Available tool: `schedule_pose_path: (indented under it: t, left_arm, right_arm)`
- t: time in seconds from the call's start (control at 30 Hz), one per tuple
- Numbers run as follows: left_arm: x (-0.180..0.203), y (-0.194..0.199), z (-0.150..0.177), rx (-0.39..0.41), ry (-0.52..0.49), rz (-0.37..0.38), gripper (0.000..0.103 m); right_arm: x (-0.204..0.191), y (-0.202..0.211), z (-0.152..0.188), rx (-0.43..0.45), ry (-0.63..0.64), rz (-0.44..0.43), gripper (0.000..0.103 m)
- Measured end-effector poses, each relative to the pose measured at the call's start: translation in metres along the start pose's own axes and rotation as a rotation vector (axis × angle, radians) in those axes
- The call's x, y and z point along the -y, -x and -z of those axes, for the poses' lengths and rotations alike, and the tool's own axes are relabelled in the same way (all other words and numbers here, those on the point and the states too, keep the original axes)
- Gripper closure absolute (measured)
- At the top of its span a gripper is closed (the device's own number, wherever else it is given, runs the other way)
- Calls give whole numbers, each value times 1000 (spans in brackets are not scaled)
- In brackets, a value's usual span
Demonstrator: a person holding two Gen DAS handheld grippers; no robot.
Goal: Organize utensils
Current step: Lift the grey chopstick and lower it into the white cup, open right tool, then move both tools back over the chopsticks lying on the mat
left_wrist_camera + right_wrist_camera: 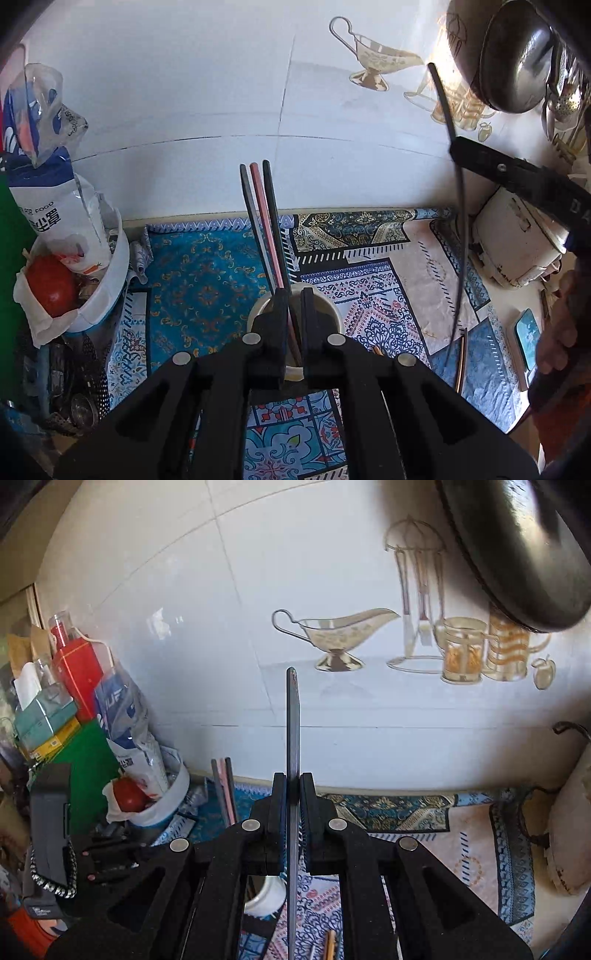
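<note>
The left gripper (294, 295) is closed down tight over a white cup (258, 312) that stands on the patterned cloth (207, 280), and its jaws pinch the cup's rim or the sticks inside it; the black frame hides which. Three chopsticks (263, 221), two black and one red, rise out of the cup toward 12 o'clock and lean against the white tiled wall (184, 92). At 9 o'clock in the left wrist view sits a white bowl (110, 280) holding a red tomato (50, 286) and a printed food bag (48, 206). Toward 2 o'clock the right gripper (456, 147) reaches in from the edge, nipping a single black chopstick (460, 229) that hangs long and thin below it toward the cloth. From the right wrist view that gripper (294, 779) has its jaws nearly together on the dark chopstick (292, 720), which stands upright between the pads and points to 12 o'clock in front of a tile printed with a gravy boat (340, 631). The cup (267, 893) shows just below the jaws at 7 o'clock, and the three standing chopsticks (223, 786) appear at 9 o'clock beside the bowl (170, 801). A dark pan (517, 554) hangs at 1 o'clock.
</note>
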State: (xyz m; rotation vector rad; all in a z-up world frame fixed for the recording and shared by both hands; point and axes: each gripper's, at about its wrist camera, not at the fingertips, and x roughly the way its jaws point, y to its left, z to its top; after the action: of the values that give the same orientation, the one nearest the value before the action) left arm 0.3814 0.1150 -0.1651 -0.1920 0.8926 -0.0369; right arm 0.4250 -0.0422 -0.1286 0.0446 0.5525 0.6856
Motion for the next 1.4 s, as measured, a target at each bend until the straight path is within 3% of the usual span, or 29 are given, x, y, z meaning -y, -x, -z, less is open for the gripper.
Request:
schedule_pose_path:
  t: [0.23, 0.37, 0.67, 1.07, 1.17, 1.4]
  left_arm:
    - [-42, 22, -3, 31, 58, -36, 91]
    - [-62, 20, 4, 18, 73, -75, 89]
    - [-78, 7, 18, -27, 90, -58, 89]
    - [-41, 6, 20, -58, 7, -10, 89]
    - [-24, 9, 20, -61, -21, 7, 84]
    - [28, 6, 27, -79, -93, 65, 76]
  right_arm:
    - [-34, -51, -7, 58, 30, -33, 97]
    - [-44, -79, -4, 72, 36, -7, 97]
    - [-43, -106, 38, -20, 61, 32, 97]
    - [-28, -75, 66, -313, 82, -1, 97]
    - [-22, -53, 69, -346, 71, -25, 96]
    - [13, 12, 79, -339, 38, 29, 80]
